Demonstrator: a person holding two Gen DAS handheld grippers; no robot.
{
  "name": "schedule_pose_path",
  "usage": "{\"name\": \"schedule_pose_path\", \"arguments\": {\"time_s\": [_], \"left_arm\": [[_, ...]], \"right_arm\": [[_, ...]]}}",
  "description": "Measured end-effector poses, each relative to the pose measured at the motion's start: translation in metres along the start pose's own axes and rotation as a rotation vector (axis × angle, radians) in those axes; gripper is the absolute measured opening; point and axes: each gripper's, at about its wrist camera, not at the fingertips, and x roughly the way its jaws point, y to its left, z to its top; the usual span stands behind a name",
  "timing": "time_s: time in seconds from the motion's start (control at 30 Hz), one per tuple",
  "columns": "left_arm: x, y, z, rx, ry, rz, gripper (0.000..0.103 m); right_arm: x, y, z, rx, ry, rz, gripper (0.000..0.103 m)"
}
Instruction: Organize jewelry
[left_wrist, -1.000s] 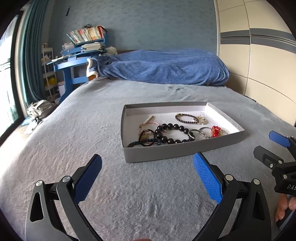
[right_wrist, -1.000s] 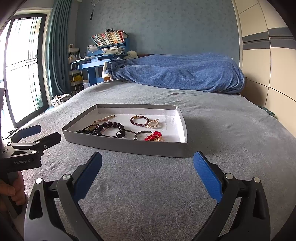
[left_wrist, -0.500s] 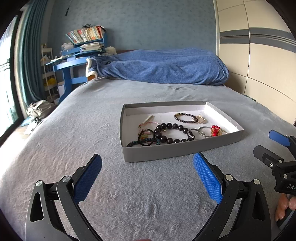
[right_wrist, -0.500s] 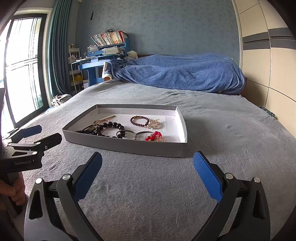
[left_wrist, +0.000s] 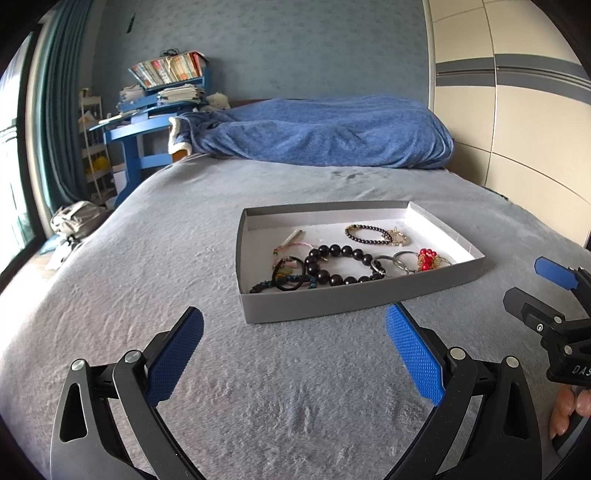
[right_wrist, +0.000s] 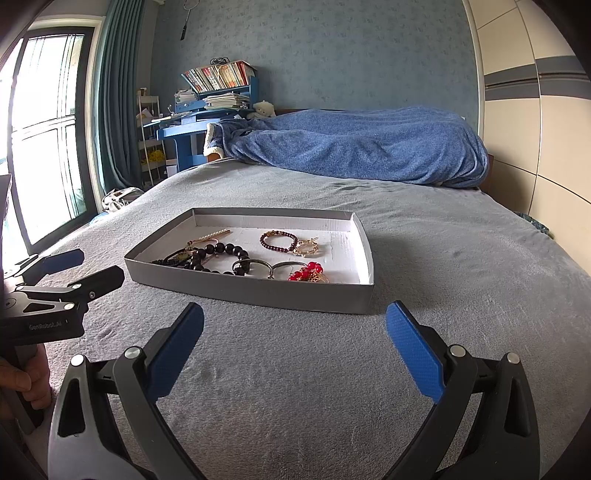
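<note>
A shallow grey tray (left_wrist: 354, 301) (right_wrist: 258, 293) lies on the grey bed. It holds a large black bead bracelet (left_wrist: 340, 264) (right_wrist: 218, 253), a small dark bead bracelet (left_wrist: 367, 235) (right_wrist: 277, 242), a red bead piece (left_wrist: 428, 258) (right_wrist: 308, 272), metal rings (left_wrist: 393, 262) (right_wrist: 269, 267) and a gold clip (left_wrist: 291, 237) (right_wrist: 214, 234). My left gripper (left_wrist: 293, 341) (right_wrist: 79, 267) is open and empty, just short of the tray's near wall. My right gripper (right_wrist: 293, 339) (left_wrist: 532, 286) is open and empty, short of the tray's near right corner.
The grey blanket (left_wrist: 184, 258) covers the bed. A blue duvet (left_wrist: 321, 133) lies heaped at the far end. A blue desk with books (left_wrist: 155, 118) and a window (right_wrist: 40, 140) are on the left. A wardrobe wall (left_wrist: 517, 129) runs along the right.
Both grippers stay open and almost still. The left wrist view has shifted slightly, so the tray sits a touch closer and lower.
</note>
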Motion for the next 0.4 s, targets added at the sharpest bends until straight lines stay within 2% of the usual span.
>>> {"name": "schedule_pose_path", "arguments": {"time_s": [0.4], "left_arm": [[0.0037,0.0005,-0.0011,-0.003,0.009,-0.004,0.098]], "right_arm": [[-0.0009,0.0001,-0.0001,-0.001,0.002,0.000,0.097]]}}
